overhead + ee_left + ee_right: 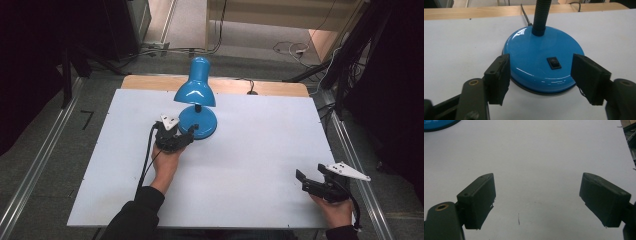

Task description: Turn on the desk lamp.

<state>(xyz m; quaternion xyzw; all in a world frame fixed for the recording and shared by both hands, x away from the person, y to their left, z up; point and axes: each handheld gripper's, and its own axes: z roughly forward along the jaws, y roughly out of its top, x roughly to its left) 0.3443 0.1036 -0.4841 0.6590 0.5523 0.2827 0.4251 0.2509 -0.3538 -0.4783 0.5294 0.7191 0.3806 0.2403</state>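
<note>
On the white tabletop, the blue lamp stands just ahead of the left tool, whose released jaws flank its round base's near rim around the switch. The right tool rests released, well apart.

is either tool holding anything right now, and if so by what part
Nothing is held. The left tool has its jaws open on either side of the blue lamp's base, near its switch, without pressing on it. The right tool is open over the bare table.
</note>
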